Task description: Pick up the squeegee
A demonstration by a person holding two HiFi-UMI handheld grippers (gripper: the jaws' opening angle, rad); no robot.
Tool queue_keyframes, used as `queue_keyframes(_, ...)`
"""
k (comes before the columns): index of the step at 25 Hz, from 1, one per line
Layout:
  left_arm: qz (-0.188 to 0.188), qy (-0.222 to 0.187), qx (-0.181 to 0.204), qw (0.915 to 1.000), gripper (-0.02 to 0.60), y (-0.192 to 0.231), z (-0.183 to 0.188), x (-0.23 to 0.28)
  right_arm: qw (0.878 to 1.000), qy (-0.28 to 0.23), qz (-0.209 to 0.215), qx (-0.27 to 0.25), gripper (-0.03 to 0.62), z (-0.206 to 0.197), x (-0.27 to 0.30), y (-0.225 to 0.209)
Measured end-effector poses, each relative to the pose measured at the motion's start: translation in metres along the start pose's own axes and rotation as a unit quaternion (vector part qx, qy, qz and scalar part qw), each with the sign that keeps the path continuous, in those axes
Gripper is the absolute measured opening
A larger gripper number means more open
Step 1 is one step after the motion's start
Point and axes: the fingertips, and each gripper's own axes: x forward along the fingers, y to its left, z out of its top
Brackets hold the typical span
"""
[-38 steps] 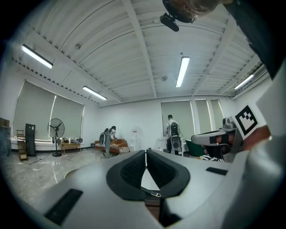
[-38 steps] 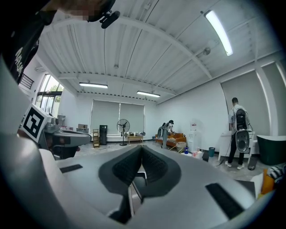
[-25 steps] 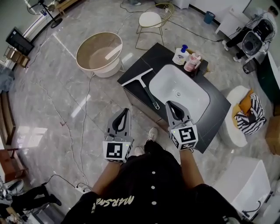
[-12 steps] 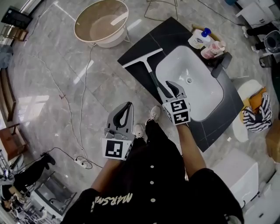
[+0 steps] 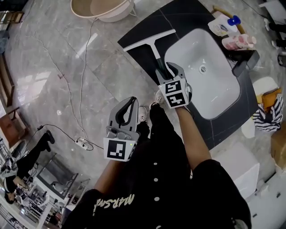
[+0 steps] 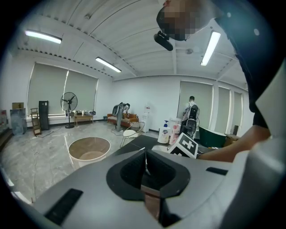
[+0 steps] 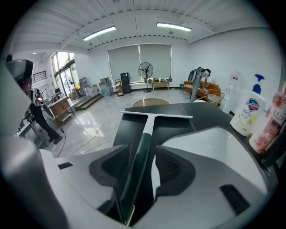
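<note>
The squeegee [image 5: 156,50] lies on the black counter [image 5: 141,27] left of the sink, white blade away from me, dark green handle toward me. My right gripper [image 5: 166,68] points down over the handle's near end. Its jaws are opening, and the handle [image 7: 144,147] runs between them without being pressed. The blade [image 7: 156,116] shows ahead in the right gripper view. My left gripper [image 5: 132,100] hangs shut over the floor, left of the counter, holding nothing. Its closed fingertips [image 6: 145,157] meet in the left gripper view.
A white sink basin [image 5: 210,91] is set in the counter, with a dark faucet [image 5: 244,65], a soap bottle [image 5: 222,27] and a pink bottle [image 5: 239,42] behind it. A round tub [image 5: 96,7] and a cable [image 5: 83,67] are on the marble floor.
My right gripper has come down and forward onto the squeegee handle, and its jaws went from shut to spread. The left gripper has sunk a little.
</note>
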Motion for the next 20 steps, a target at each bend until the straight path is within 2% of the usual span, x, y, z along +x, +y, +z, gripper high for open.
queue_keyframes(6, 0.011, 0.022, -0.015, 0.9996, 0.018, 0.002, -0.009, 0.008, 1.000, 0.020, -0.001, -0.002, 0.149, 0.001, 0.023, 0.000)
queue_keyframes(16, 0.022, 0.025, -0.007, 0.9994, 0.018, 0.002, -0.007, 0.002, 0.999, 0.029, -0.017, 0.014, 0.108, -0.001, 0.030, -0.001)
queue_keyframes(20, 0.018, 0.019, 0.000, 0.9997, 0.018, 0.002, 0.001, -0.006, 0.999, 0.015, -0.038, 0.015, 0.089, 0.003, 0.014, -0.012)
